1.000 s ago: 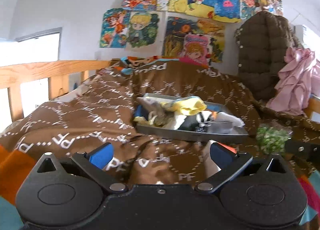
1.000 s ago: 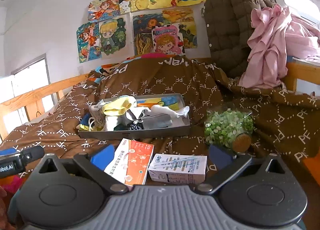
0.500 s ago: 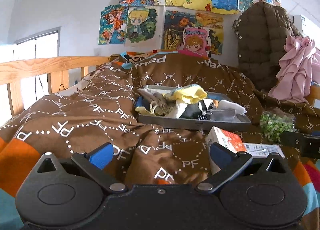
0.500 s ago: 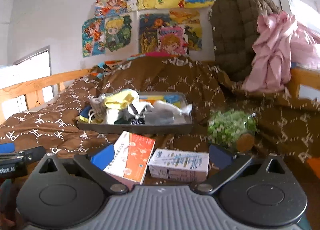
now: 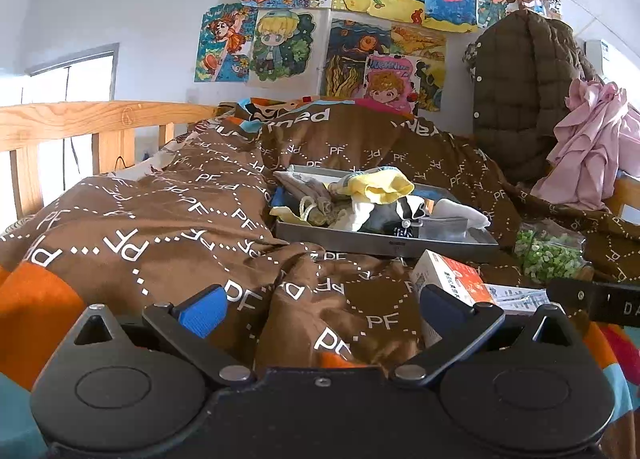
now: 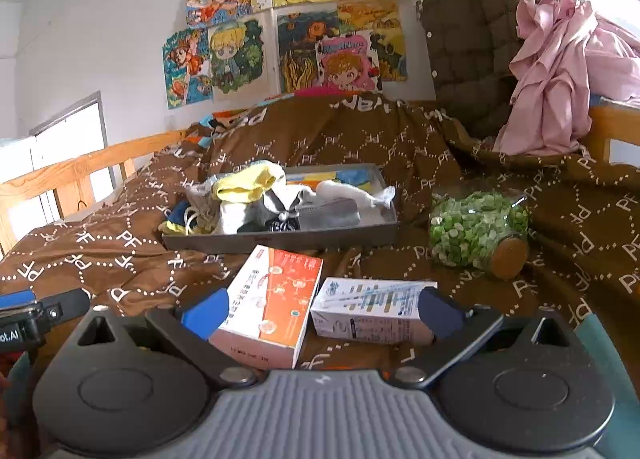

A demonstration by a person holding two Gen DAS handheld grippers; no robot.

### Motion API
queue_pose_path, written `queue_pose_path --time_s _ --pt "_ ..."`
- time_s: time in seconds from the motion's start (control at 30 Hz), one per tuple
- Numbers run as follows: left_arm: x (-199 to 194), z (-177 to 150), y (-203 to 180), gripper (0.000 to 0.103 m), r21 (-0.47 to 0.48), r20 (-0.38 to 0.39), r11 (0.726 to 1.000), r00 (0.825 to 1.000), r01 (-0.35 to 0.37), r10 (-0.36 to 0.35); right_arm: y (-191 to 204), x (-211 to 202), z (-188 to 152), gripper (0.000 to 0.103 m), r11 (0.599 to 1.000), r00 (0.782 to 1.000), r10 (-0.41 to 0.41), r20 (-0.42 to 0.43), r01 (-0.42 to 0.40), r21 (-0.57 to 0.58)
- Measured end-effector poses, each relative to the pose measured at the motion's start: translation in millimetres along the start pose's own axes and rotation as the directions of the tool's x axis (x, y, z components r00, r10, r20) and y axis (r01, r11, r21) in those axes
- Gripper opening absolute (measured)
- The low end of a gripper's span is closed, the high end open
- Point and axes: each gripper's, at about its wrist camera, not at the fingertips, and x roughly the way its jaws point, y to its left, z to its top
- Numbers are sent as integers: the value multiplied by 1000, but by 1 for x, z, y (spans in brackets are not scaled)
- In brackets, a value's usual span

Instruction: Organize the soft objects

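Right wrist view: at the bottom of the frame the right tongs (image 6: 322, 309) stand wide apart and grip nothing, their blue pads over the near ends of two cartons lying on the brown bedspread (image 6: 120, 243). The orange-and-white box (image 6: 276, 299) sits lower centre, and the white box (image 6: 368, 307) lies just beside it on its right. Past them, right of centre, a glass jar of green bits (image 6: 476, 231) lies on its side, cork end toward the camera. In the middle of the frame a grey tray (image 6: 288, 239) rests on the bedspread, holding the soft objects: a yellow sock (image 6: 244, 185) on top of the pile, with white and grey socks (image 6: 280, 207) heaped beneath. Further back, upper right, a brown quilted coat (image 6: 472, 27) and a pink garment (image 6: 560, 71) hang.

Left wrist view shows the left tongs (image 5: 320, 309) likewise spread wide and empty above the bedspread's folds, with the tray beyond them right of centre. A wooden bed rail (image 5: 92, 115) runs along the left, and drawings (image 5: 360, 19) cover the wall at the top.
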Motion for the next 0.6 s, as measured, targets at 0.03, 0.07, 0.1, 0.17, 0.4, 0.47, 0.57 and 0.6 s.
queue_pose_path --time_s 0.03,0.07,0.1,0.17,0.4,0.47,0.57,0.6 --pt "0 0 -1 102 2 2 1000 1000 -1 1 0 1 0 103 1000 1000 -1 0 1 -3" --pt "0 -1 -2 102 5 4 1000 1000 0 0 0 0 -1 103 1000 1000 0 0 0 3" --pt "-1 -1 -3 102 9 5 1000 1000 -2 2 0 1 -1 103 1000 1000 1 -5 -1 12" --pt "-2 0 -5 102 12 5 1000 1000 0 0 0 2 -1 103 1000 1000 2 -16 -2 26" --pt "-7 5 -11 102 5 11 1000 1000 18 -18 2 1 -1 103 1000 1000 11 -17 -11 16" --pt "-7 6 -12 102 5 14 1000 1000 19 -20 3 0 -1 103 1000 1000 12 -15 -12 11" --pt "-8 7 -12 102 2 17 1000 1000 18 -18 4 0 -2 103 1000 1000 13 -21 -13 5" --pt "-9 7 -13 102 2 20 1000 1000 19 -19 4 1 -2 103 1000 1000 13 -23 -13 4"
